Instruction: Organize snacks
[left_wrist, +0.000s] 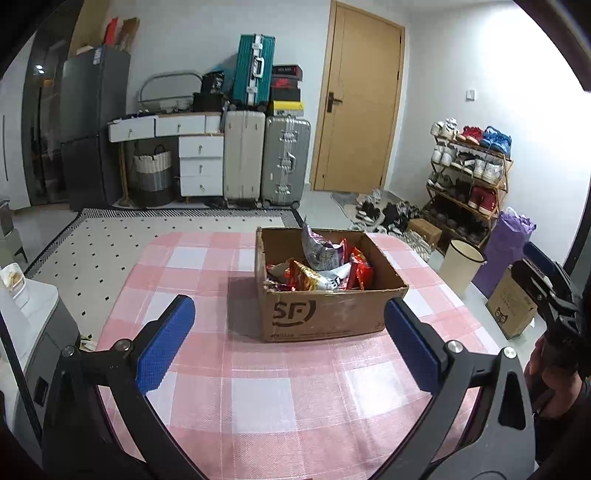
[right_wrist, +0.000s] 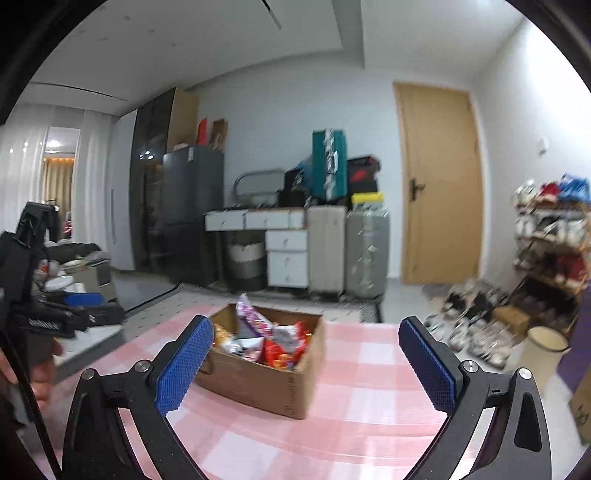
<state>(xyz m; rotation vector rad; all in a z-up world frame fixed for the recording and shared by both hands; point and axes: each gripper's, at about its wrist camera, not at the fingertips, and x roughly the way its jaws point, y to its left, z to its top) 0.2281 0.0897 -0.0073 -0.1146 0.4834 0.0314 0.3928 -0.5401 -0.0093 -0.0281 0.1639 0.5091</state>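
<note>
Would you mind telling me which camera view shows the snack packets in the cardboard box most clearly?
The left wrist view: it is sharp and looks down into the cardboard box, so the snack packets show separately. The right wrist view is motion-blurred and lower, showing the packets only as a colourful heap.

"SF" is printed on the cardboard box.

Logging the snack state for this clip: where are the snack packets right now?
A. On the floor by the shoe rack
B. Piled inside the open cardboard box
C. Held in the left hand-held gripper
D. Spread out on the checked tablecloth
B: the snack packets lie heaped inside the open cardboard box, while the left hand-held gripper and right hand-held gripper are both open and hold nothing.
</note>
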